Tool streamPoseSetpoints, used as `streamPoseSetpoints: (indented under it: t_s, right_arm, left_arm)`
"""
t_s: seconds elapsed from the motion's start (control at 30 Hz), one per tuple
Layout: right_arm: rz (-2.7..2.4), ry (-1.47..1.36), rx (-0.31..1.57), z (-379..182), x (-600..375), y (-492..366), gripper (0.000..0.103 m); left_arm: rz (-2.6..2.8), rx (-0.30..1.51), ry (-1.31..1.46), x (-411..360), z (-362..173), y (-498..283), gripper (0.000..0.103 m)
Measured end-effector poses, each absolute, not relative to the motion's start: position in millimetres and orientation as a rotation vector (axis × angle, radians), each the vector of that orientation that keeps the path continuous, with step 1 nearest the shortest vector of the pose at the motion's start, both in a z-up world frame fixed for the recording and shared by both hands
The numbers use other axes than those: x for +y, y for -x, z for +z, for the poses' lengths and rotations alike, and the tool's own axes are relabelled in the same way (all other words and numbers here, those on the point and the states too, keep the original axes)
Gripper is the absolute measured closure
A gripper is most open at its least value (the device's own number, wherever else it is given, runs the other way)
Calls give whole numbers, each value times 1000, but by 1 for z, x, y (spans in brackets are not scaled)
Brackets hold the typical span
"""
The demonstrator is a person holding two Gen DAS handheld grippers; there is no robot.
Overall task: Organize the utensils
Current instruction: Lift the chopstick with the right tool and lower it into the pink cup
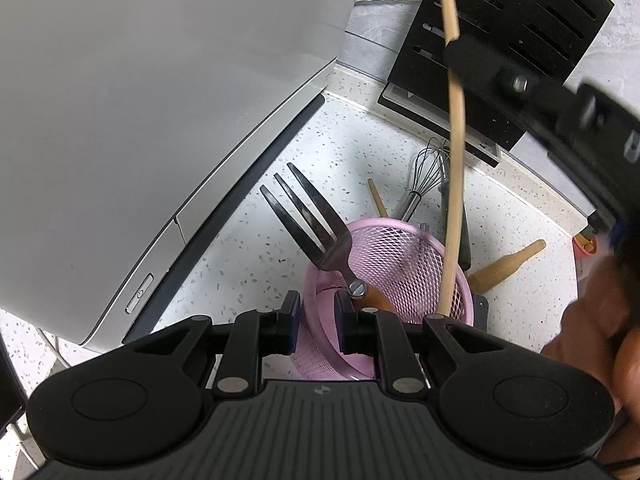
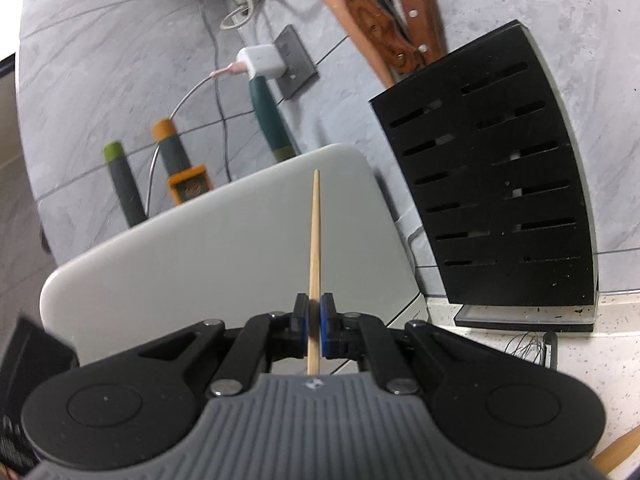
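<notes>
Left wrist view: left claw (image 1: 316, 322) clenched on the rim of a pink mesh basket (image 1: 404, 256) at 6 o'clock, a black fork (image 1: 308, 220) standing in it, on the speckled surface (image 1: 256, 240). Right claw (image 2: 314, 326) clamps a wooden chopstick (image 2: 315, 248) pointing toward 12 o'clock.

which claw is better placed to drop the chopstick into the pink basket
Right: its claw is shut on the chopstick, which already hangs over the pink mesh basket. The left claw grips the basket's rim.
</notes>
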State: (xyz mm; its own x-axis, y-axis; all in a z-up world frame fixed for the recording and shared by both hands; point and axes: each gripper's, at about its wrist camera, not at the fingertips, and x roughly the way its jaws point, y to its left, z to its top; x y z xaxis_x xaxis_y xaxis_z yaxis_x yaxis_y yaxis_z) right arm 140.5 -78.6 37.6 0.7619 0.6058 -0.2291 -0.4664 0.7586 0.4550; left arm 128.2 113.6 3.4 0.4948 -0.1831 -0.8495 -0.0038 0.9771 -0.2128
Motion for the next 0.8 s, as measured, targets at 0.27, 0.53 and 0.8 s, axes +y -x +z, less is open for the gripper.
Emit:
streamPoseSetpoints:
  t_s: [0.27,0.53,0.8]
  right_arm:
    - [661,-324,383,37,-85,-119,102]
    - [762,-292,408,46,-105,-106,102]
    - [867,-203,481,39,-99,-95,101]
  left_arm:
    - [-114,1049,200,116,3,-128,84]
    - [-119,1053,206,117,2,-129,84]
    - [-125,1055,213,120,2,-129,84]
